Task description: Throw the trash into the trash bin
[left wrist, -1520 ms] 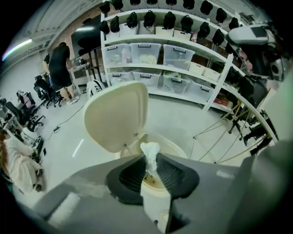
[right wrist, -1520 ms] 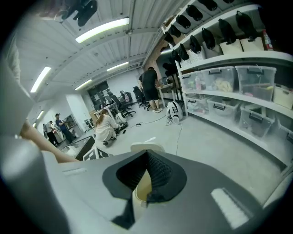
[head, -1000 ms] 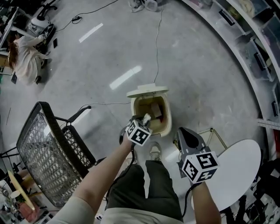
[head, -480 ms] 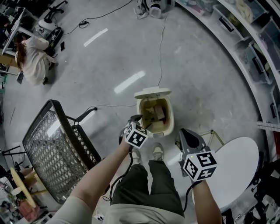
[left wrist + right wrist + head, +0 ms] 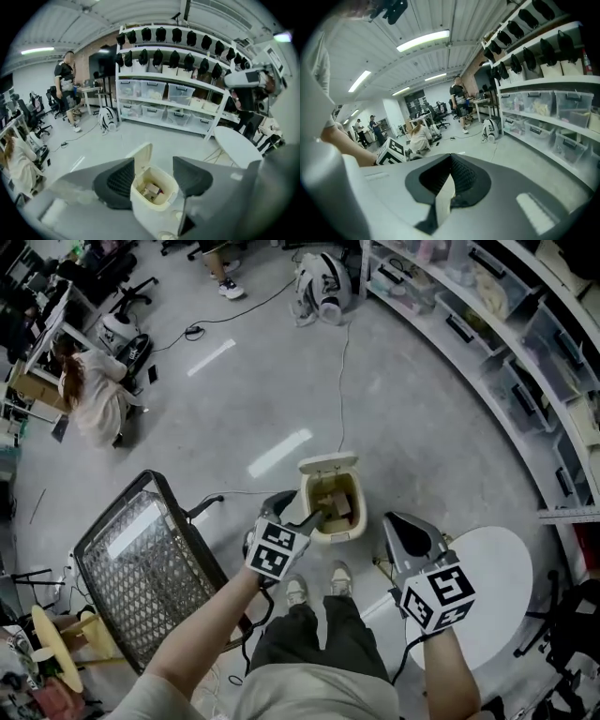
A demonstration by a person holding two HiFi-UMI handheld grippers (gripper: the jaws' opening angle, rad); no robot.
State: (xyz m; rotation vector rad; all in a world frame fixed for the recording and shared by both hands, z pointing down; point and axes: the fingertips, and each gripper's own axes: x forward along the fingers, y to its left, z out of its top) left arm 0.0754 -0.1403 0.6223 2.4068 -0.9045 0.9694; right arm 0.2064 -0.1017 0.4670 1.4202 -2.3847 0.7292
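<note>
Both right gripper (image 5: 449, 180) jaws together; only right gripper view shows this.

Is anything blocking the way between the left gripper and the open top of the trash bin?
Nothing visible does. The trash bin has its lid flipped up, and the left gripper hangs above it. Its fingers have just been opening and nothing is between them. Trash already lies inside.

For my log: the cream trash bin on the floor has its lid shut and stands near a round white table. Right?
No: the lid stands open, as the left gripper view shows. The trash bin does stand on the floor near the round table.
</note>
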